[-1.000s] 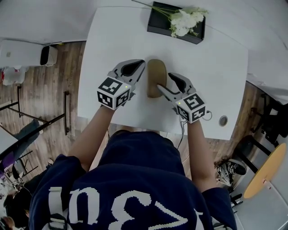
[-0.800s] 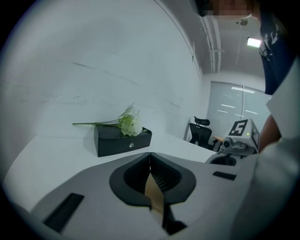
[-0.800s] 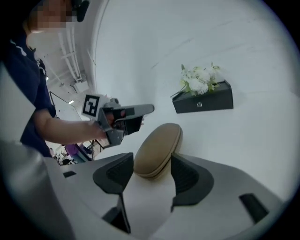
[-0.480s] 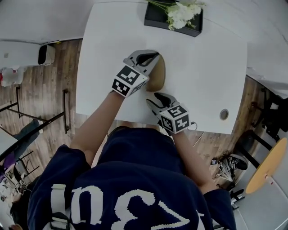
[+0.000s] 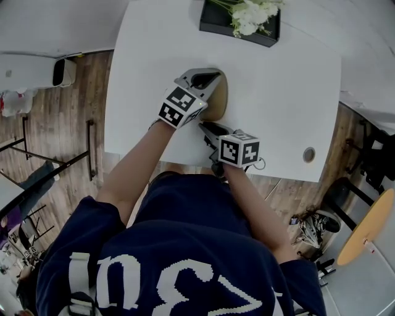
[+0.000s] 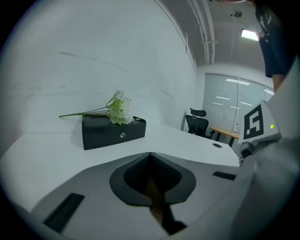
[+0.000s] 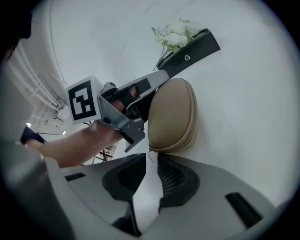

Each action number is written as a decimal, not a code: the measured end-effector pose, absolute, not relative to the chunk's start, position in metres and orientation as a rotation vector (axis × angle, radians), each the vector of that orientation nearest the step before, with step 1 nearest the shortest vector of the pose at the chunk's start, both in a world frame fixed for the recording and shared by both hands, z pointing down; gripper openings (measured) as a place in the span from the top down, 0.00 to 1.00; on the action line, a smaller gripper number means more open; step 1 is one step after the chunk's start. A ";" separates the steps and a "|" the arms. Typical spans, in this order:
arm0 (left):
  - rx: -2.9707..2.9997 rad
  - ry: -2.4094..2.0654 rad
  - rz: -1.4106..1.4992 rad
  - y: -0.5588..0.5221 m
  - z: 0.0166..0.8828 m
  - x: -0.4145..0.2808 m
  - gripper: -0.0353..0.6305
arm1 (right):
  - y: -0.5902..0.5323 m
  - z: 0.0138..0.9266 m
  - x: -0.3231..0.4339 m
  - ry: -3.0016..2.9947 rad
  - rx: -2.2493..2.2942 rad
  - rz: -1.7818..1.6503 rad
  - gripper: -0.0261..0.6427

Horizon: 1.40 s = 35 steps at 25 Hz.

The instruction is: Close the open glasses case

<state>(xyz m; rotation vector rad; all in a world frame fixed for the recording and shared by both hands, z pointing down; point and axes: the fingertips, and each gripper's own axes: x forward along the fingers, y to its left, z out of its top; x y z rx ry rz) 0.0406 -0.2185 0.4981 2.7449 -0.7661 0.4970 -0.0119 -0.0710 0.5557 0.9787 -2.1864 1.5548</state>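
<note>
My left gripper [image 5: 205, 80] is clamped down on the far-left side of the glasses case [image 5: 218, 100]. Its own view shows the jaws together with a tan sliver of the case between the pads. The case lies flat on the white table [image 5: 284, 105], its lid down on its base, with the seam showing along one side. The black box [image 5: 217, 26] with flowers [image 5: 250, 17] stands well behind it.

My right gripper [image 7: 151, 162] is at the case's near end. Its jaws have just been closing and now stand a narrow slit apart with only table showing through the slit. A tiny tab [image 7: 150, 154] hanging off the case's end sits right at their tips, not yet pinched as far as I can see.

So I read this as the fastening step: the left steadies the case and the right goes for that tab. Next I need to nudge forward, close fully on the tab, then draw it along the seam while the left keeps the case from sliding.

A second ago both grippers flanked the case, one on each side, and its top was bare. Now the left covers its left side and the right has swung round to the near end, rolled over.
</note>
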 end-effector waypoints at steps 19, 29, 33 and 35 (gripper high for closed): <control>2.831 -0.751 0.447 -0.216 0.496 0.041 0.93 | -0.068 0.547 -0.005 -2.261 0.995 1.559 0.93; 2.815 -0.755 0.428 -0.216 0.496 0.042 0.93 | -0.063 0.547 0.004 -2.291 1.008 1.476 0.92; 2.788 -0.757 0.441 -0.216 0.495 0.042 0.93 | -0.068 0.546 0.000 -2.274 1.014 1.524 0.81; 2.783 -0.736 0.439 -0.216 0.496 0.042 0.93 | -0.068 0.546 -0.001 -2.261 1.013 1.567 0.81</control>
